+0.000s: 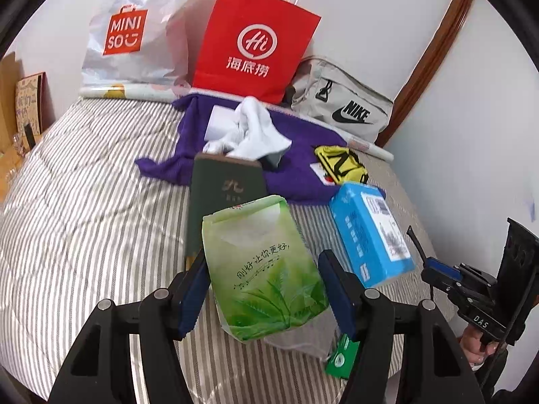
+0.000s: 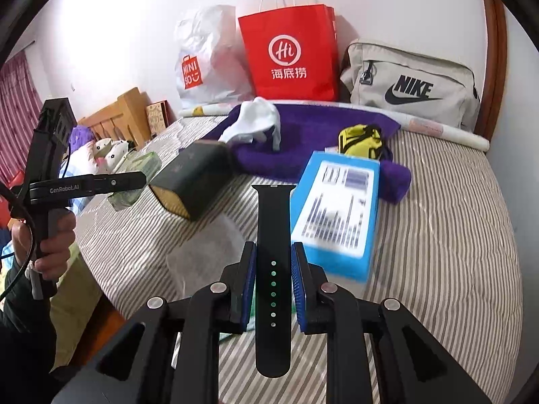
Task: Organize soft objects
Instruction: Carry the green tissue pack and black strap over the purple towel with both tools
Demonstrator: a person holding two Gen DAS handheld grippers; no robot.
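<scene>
1. Gripping across its width, the left gripper [image 1: 262, 289] is seen closed on a green tissue pack [image 1: 266, 269]; the blue pads [image 1: 193, 289] press its two soft sides at the lower half, which is judged to be why the film bulges above the jaws and the pack is carried clear of the bedding.
2. The right gripper [image 2: 273, 282] is found pinched narrow on a black watch strap [image 2: 272, 256]. The strap is held at its perforated middle, its ends projecting ahead of and behind the jaws, a hold judged suited to a thin, limp item.
3. Just ahead of the left gripper, a dark green box [image 1: 224, 198] lies flat on the striped quilt [image 1: 87, 181]; to the right of the pack a blue carton [image 1: 370, 232] lies on the same quilt, not touching the pack.
4. Below the held pack, a green card [image 1: 340, 357] and a clear wrapper are noted on the quilt.
5. Further ahead, a purple towel [image 1: 296, 171] is spread out, with a white cloth [image 1: 252, 131] bunched on it and a yellow pouch [image 1: 340, 165] at its right edge; these soft items are judged still unsorted.
6. Farthest out, against the wall, a white plastic bag [image 1: 134, 33], a red paper bag [image 1: 252, 47] and a grey sling bag [image 1: 340, 107] stand upright, judged possible receptacles.
7. The destination of either held item cannot be told.
</scene>
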